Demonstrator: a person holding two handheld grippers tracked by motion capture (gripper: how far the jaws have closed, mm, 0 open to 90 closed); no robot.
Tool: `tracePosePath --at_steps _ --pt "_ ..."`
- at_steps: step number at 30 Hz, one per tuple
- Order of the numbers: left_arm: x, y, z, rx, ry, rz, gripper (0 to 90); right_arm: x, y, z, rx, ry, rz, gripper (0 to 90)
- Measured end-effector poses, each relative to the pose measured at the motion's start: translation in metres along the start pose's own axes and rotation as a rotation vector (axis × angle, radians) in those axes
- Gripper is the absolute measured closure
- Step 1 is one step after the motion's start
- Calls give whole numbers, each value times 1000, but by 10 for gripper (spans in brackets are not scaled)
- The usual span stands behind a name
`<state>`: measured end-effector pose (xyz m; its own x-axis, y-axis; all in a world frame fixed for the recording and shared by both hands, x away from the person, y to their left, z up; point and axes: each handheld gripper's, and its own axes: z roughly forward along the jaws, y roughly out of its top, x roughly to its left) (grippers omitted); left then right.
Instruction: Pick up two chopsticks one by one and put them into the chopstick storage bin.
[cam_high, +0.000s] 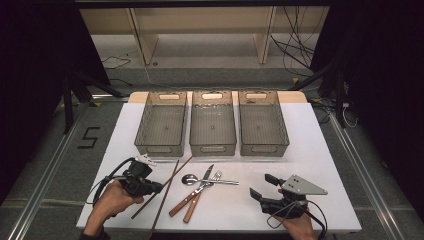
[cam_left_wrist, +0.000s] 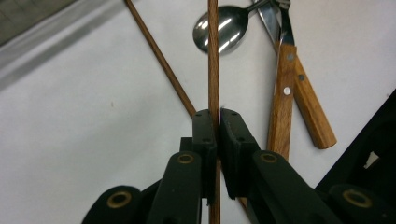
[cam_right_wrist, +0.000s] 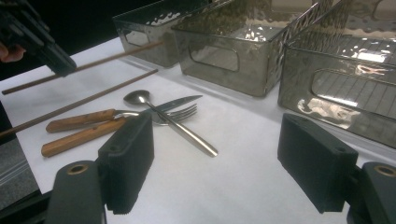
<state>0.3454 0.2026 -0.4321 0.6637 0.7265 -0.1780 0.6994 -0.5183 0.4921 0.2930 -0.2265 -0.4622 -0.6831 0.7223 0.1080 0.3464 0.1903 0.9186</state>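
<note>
High view: three bins (cam_high: 212, 145), two chopsticks (cam_high: 167, 187), one spoon (cam_high: 190, 179).

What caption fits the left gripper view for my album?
Left tongs pinch a thin brown wooden chopstick above a shiny metal spoon.

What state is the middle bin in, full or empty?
Empty. The middle bin shows only its bare ribbed floor in the high view; all the cutlery lies on the table in front.

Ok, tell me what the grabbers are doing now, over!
Left gripper shut on one chopstick. Right gripper open, holding nothing. Second chopstick on the table beside spoon. Three bins ahead, nothing blocking.
</note>
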Motion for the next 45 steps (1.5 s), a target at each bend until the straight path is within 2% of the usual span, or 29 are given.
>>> tracePosePath --at_steps 6,11,17,20,27,29,34,38,41,43,45 --pt "6 11 -14 -47 -3 5 848 1 0 1 1 2 2 278" --pt "12 23 -26 -83 27 7 848 0 0 1 1 3 2 278" --pt "28 41 -33 -154 69 -30 848 1 0 1 5 4 2 278" --pt "38 50 -36 -172 85 -49 848 1 0 1 3 5 2 278" --pt "53 72 -35 -153 103 -59 848 1 0 1 1 11 6 278" --pt "57 79 -34 -151 119 -62 848 1 0 1 2 12 5 278" --pt "72 96 -32 -175 135 -85 848 2 0 1 3 16 4 278" --pt "79 106 -32 -179 125 -95 848 1 0 1 1 17 7 278" --pt "82 114 -31 -173 144 -85 848 0 -1 1 3 19 8 278" --pt "86 118 -32 -185 152 -90 848 0 -1 2 4 19 7 278" --pt "91 123 -31 -199 178 -88 848 1 0 1 2 22 4 278"
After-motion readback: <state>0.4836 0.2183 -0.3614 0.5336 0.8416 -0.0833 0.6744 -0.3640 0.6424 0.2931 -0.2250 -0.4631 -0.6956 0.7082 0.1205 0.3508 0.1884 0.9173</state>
